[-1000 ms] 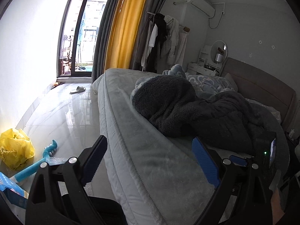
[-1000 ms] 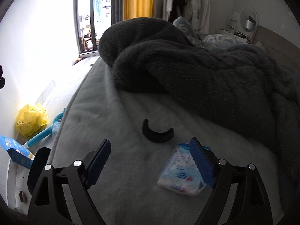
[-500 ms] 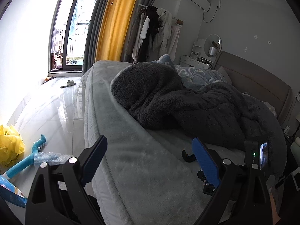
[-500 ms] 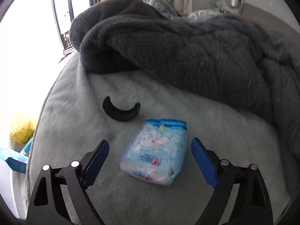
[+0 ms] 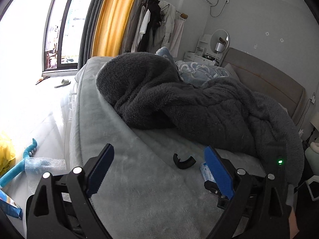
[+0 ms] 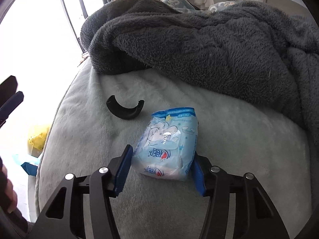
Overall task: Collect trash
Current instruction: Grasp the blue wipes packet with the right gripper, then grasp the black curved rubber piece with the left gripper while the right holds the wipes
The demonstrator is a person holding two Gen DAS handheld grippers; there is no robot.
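A light blue pack of wet wipes (image 6: pixel 167 145) lies on the grey bed cover (image 6: pixel 79 135). My right gripper (image 6: pixel 161 155) straddles its near end, and its jaws are closing, with both blue pads against the pack's sides. A black C-shaped plastic piece (image 6: pixel 124 110) lies just beyond the pack on the left. In the left wrist view, my left gripper (image 5: pixel 158 153) hovers open over the bed with nothing between its fingers. There the black piece (image 5: pixel 183 161) sits ahead of it, and a corner of the pack (image 5: pixel 205 169) peeks out behind the right finger.
A dark fleece blanket (image 5: pixel 179 103) is heaped across the bed behind the items. On the floor to the left lie a yellow plastic bag (image 5: pixel 6 155), a teal tool (image 5: pixel 20 165), bubble wrap (image 5: pixel 43 164) and a blue box (image 5: pixel 10 207). A slipper (image 5: pixel 62 83) lies near the window.
My right gripper came forward and down over the wipes pack, and its jaws narrowed from wide apart to flanking it. My left gripper moved in over the bed, bringing the black piece into view.
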